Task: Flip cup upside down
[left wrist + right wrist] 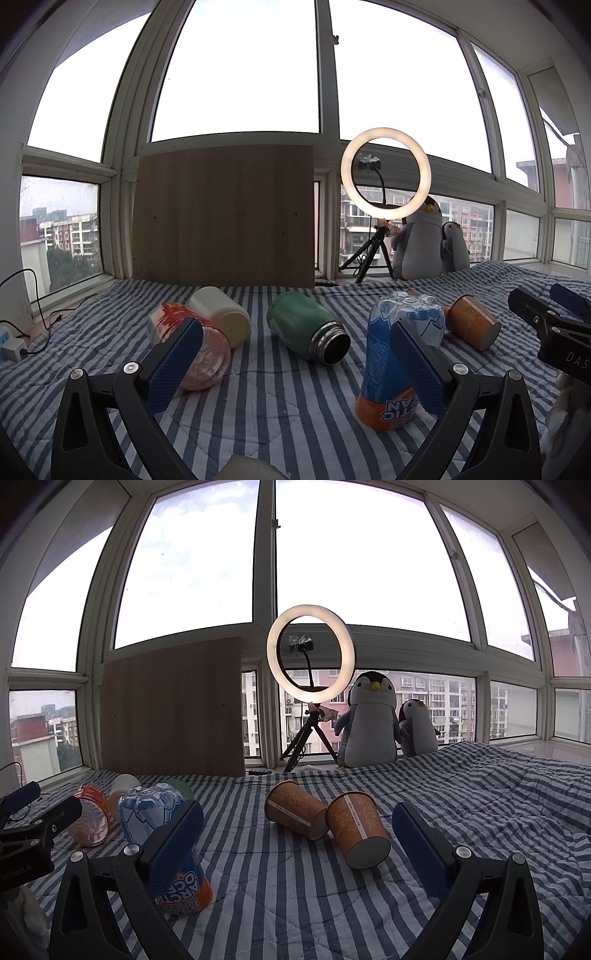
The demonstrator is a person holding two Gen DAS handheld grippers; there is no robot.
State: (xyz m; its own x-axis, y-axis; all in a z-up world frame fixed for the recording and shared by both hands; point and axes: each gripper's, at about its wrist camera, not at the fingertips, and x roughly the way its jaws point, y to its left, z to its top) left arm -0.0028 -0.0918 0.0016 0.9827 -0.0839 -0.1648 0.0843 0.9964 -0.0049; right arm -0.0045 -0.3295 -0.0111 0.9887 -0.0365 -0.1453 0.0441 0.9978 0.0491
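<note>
While both grippers hang low over the striped blanket (480, 794), nothing is held between their blue pads. The left gripper (295, 363) is spread wide, and in the middle of its view a green flask (306, 326) lies on its side with the open mouth toward the camera. Left of it lie a cream cup (221, 314) and a pink ribbed cup (199, 350), also on their sides. At the lower right of this view a blue and orange bottle (395, 365) stands upside down, partly behind the right pad.

The right gripper (297, 843) is spread wide too. In the centre of its view two orange paper cups lie tipped over and touching: the far paper cup (291, 808) and the near paper cup (358, 827). A ring light (310, 651) on a tripod and two penguin toys (369, 720) stand by the window behind.
</note>
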